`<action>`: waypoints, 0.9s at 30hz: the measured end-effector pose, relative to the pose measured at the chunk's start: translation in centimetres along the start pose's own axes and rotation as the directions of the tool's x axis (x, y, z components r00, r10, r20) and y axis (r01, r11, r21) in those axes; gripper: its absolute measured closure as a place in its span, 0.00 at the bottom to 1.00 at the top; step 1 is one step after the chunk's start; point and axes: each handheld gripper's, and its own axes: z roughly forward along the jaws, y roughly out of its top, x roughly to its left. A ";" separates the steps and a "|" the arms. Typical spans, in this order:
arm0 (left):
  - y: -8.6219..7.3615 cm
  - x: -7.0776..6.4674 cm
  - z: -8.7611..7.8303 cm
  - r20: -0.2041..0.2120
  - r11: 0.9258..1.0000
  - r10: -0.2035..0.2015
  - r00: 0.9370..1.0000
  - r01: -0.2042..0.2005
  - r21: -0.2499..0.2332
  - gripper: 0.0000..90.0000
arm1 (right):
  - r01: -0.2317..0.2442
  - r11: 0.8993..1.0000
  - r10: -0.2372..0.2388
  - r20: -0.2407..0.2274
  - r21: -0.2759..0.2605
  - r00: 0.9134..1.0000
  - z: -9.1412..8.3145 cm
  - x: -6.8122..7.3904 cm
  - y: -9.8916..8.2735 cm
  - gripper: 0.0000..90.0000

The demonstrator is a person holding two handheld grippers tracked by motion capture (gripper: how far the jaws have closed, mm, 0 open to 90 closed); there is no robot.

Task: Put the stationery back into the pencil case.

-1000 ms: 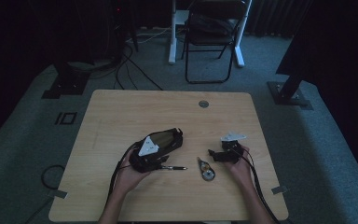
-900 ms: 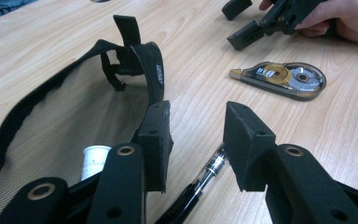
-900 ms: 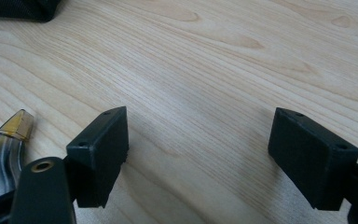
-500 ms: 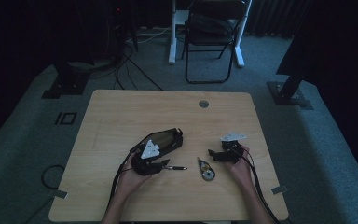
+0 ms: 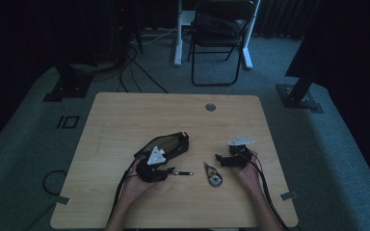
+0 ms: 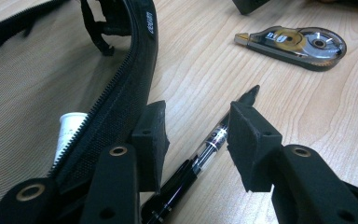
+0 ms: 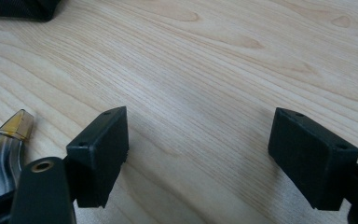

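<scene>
Now my left gripper [image 6: 193, 140] straddles the pen [image 6: 200, 154] on the worktop [image 6: 205, 60] — fingers have just been opening, pads clear, beside the pencil case [image 6: 121, 93] ready for stowing. Right gripper [image 7: 198, 154] waits wide, empty — correction tape [image 7: 0, 140] just left.

Black left gripper [image 6: 196, 135]: foam-padded jaws, brass-ringed screw holes, grey three-cornered plate.

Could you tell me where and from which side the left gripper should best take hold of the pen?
Probably across the clear middle of the pen's barrel, coming down from above. It lies flat on the table beside the pouch, and the left gripper, jaws just opening, already straddles it without the pads pressing. The barrel is narrow and straight; the tip end tapers.
</scene>
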 end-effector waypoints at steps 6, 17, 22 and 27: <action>-0.1 0.0 0.4 0.004 1.000 0.006 1.000 -0.006 0.009 0.64 | 0.000 1.000 0.000 0.000 0.000 1.000 0.0 0.0 0.0 0.22; -0.3 -0.4 1.4 0.021 0.998 0.032 0.999 -0.033 0.056 0.68 | 0.000 1.000 0.000 0.000 0.000 1.000 0.0 0.0 0.0 0.22; -0.3 -0.6 1.8 0.033 0.996 0.043 0.999 -0.046 0.073 0.70 | 0.000 1.000 0.000 0.000 0.000 1.000 0.0 0.0 0.0 0.22; -0.3 -0.8 2.4 0.041 0.994 0.055 0.998 -0.059 0.093 0.73 | 0.000 1.000 0.000 0.000 0.000 1.000 0.0 0.0 0.0 0.22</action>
